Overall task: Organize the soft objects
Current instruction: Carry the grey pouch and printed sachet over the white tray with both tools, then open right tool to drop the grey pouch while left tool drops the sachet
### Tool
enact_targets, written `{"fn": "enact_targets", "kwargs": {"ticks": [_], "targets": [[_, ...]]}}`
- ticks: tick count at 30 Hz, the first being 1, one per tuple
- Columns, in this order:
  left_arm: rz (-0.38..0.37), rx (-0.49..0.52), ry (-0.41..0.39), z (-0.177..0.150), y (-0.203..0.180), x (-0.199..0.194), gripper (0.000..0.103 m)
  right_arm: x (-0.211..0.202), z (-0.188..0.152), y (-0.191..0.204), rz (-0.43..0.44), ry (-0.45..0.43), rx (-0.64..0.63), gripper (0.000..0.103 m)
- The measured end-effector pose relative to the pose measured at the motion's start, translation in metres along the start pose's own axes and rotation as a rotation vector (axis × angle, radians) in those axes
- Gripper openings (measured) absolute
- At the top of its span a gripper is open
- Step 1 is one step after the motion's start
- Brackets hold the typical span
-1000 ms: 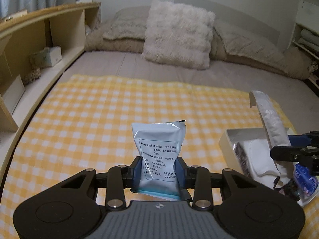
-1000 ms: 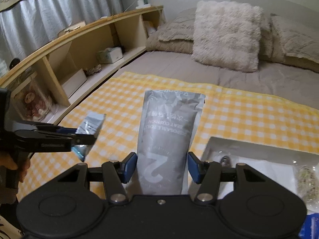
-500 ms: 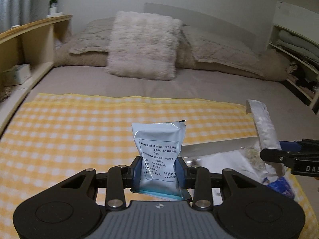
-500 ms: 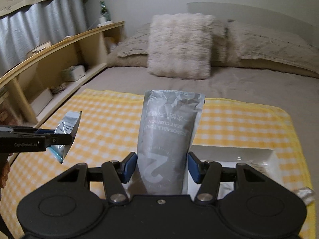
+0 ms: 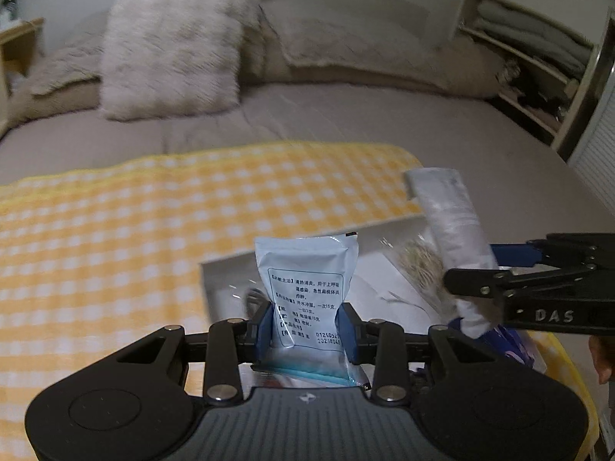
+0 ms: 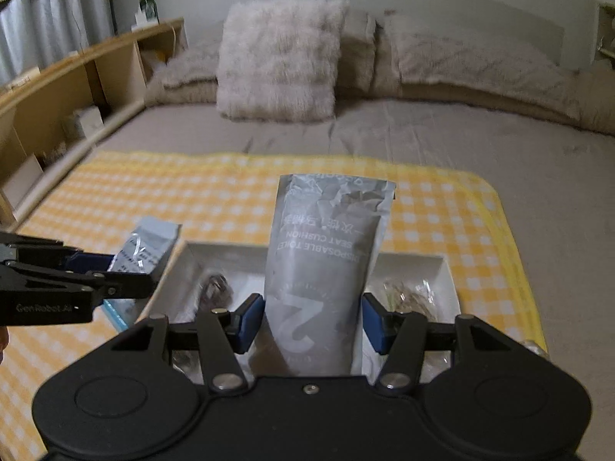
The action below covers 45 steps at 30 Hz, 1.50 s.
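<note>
My left gripper point(image 5: 305, 326) is shut on a pale blue sachet point(image 5: 307, 269) with printed text, held upright over the near left part of a white box point(image 5: 226, 265). My right gripper point(image 6: 313, 320) is shut on a tall grey pouch point(image 6: 326, 253), upright above the middle of the same box point(image 6: 423, 259). Clear packets lie inside the box. In the right wrist view the left gripper point(image 6: 134, 276) and its sachet point(image 6: 153, 238) hang at the box's left edge. In the left wrist view the right gripper point(image 5: 472, 269) and its pouch point(image 5: 449, 215) are at the right.
The box sits near the right edge of a yellow checked cloth point(image 5: 115, 238) spread on a grey bed. A fluffy pillow point(image 6: 280, 57) and other pillows line the headboard. A wooden shelf point(image 6: 77, 73) runs along the left; open shelves point(image 5: 530, 61) stand on the right. A blue packet point(image 5: 511, 342) lies beside the box.
Both grippers have swung right across the cloth with their packets and sunk a little. The white box, earlier off to the side, now lies right under them. Neither grip changed.
</note>
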<state>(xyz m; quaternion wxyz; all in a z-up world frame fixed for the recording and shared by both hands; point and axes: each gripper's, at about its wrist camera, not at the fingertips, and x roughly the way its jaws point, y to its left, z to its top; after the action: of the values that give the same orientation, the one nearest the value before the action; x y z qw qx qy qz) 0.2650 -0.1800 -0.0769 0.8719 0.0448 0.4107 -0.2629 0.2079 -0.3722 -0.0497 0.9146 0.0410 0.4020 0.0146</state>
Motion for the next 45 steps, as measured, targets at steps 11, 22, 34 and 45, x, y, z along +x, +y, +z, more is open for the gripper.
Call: {"fn": "enact_targets", "kwargs": {"ticks": [11,22,34,45], "targets": [[-0.089,-0.114,0.075,0.007,-0.007,0.062,0.070,0.046,-0.002,-0.011,0.003,0.120,-0.023,0.056],[-0.083,-0.158,0.151,0.003,0.000,0.084,0.074,0.067,-0.014,-0.013,-0.043,0.210,-0.055,0.075],[-0.080,-0.147,0.128,0.002,0.002,0.058,0.075,0.051,-0.014,-0.019,-0.044,0.243,0.015,0.042],[-0.067,-0.152,0.123,0.003,0.008,0.053,0.075,0.090,-0.019,-0.004,-0.048,0.301,-0.059,0.029]]}}
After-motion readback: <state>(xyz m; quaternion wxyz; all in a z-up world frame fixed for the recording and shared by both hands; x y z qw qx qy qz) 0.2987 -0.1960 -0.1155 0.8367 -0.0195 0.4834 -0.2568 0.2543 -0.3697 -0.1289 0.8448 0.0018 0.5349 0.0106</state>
